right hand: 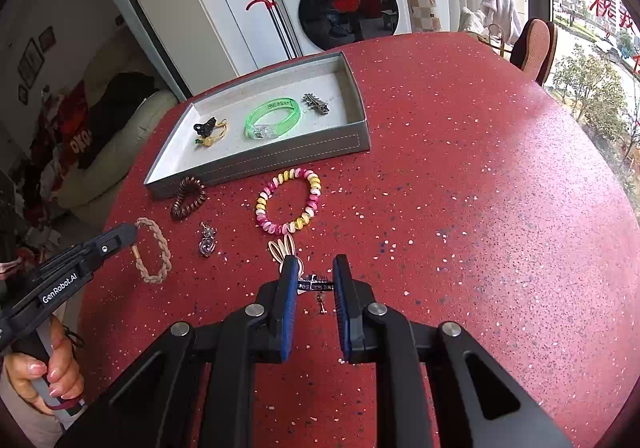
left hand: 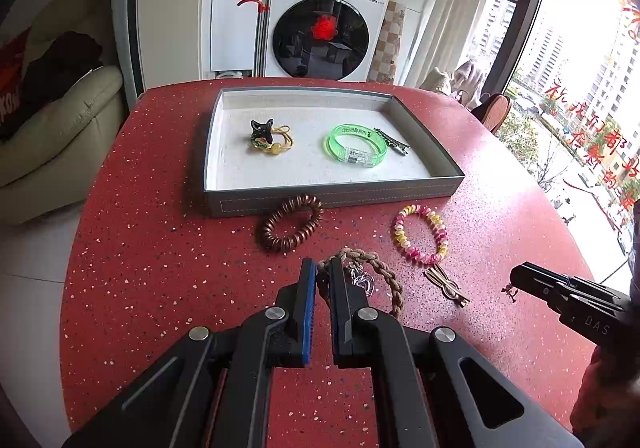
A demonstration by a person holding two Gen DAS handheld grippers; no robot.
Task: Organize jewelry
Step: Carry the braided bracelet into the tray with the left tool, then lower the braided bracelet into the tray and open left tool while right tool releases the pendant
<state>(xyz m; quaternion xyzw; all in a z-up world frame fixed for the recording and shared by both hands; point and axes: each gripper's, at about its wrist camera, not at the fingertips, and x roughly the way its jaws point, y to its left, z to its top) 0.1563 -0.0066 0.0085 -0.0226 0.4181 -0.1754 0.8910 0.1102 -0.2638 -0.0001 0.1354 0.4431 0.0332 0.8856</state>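
Left fingers (left hand: 323, 276) are pinched shut on a braided tan bracelet (left hand: 382, 268), gripping it at its near-left end; in the right view the same gripper (right hand: 130, 234) comes in from the left with a hand (right hand: 48, 364) on its handle. Right fingers (right hand: 316, 280) stand a little apart, closed on a small dark metal charm piece (right hand: 316, 284) that spans the gap, a tiny pendant dangling below it. In the left view that gripper (left hand: 516, 280) enters from the right with the small piece at its tip.

Just beyond, on the red speckled surface (right hand: 480, 208), lie a beige bow clip (right hand: 282, 246), a clear heart charm (right hand: 207, 242) and a pink-and-yellow bead bracelet (right hand: 289, 201). To the left of the beads, a brown coil hair tie (right hand: 189, 197) rests against the front wall of the tray.

Farther out sits the grey tray (right hand: 280, 156) with a white lining. Inside are a yellow hair tie with a black ornament (right hand: 210, 131) on the left, a green translucent bangle (right hand: 273, 118) in the middle, and a dark metal hair clip (right hand: 316, 103) just to its right.

Behind the surface stand a white washing machine (right hand: 340, 0), a red-handled mop (right hand: 272, 8), a pale sofa (left hand: 52, 136) at left and a window (left hand: 580, 68) at right.
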